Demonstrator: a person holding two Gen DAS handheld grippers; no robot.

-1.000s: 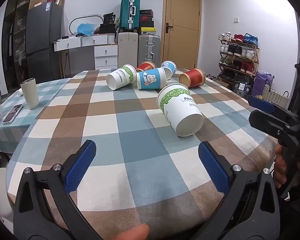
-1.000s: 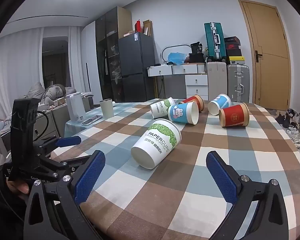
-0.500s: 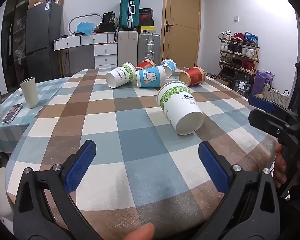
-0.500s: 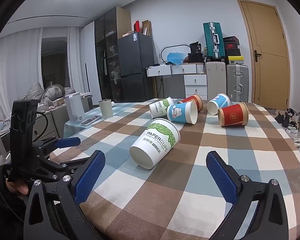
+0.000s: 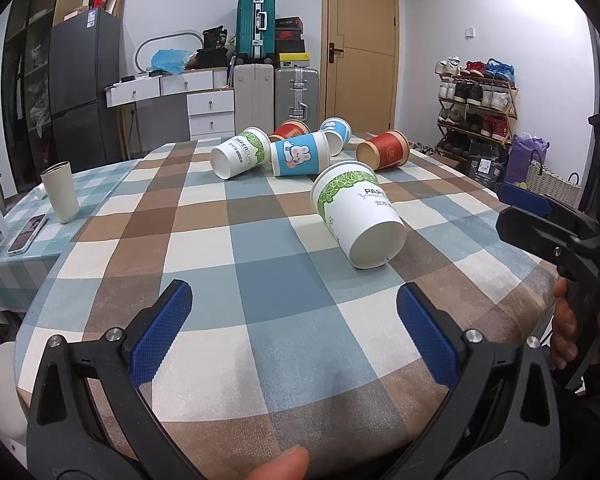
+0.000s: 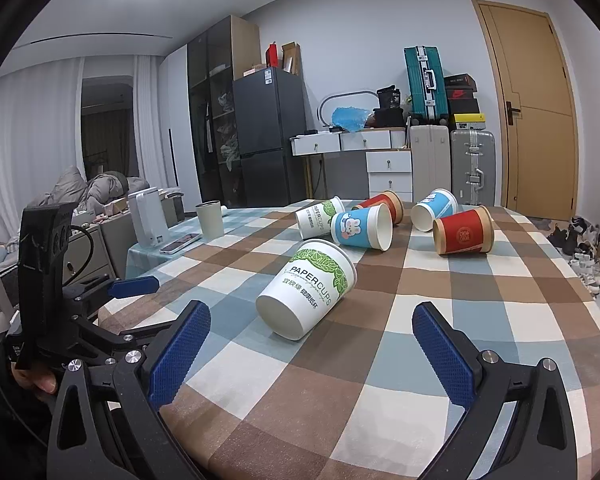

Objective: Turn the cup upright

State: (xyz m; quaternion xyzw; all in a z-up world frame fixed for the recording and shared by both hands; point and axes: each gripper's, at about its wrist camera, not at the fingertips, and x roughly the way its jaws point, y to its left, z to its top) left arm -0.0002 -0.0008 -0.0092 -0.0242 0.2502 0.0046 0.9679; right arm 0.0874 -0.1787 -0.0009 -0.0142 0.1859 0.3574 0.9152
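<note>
Lying on its side at frame centre, the nearest white paper cup (image 6: 306, 294) points its closed base toward the lower left, mouth toward the upper right. The right gripper (image 6: 312, 352), jaws spread and empty, sits nearer; the left gripper (image 5: 296, 340) is also spread, the cup up and right of it.

— What lies on the table (image 5: 260, 320) before you?
— The nearest cup (image 5: 358, 216) on its side, base toward you. Behind it, five cups (image 5: 296, 154) lie clustered; a tumbler (image 5: 60, 192) stands far left.
</note>
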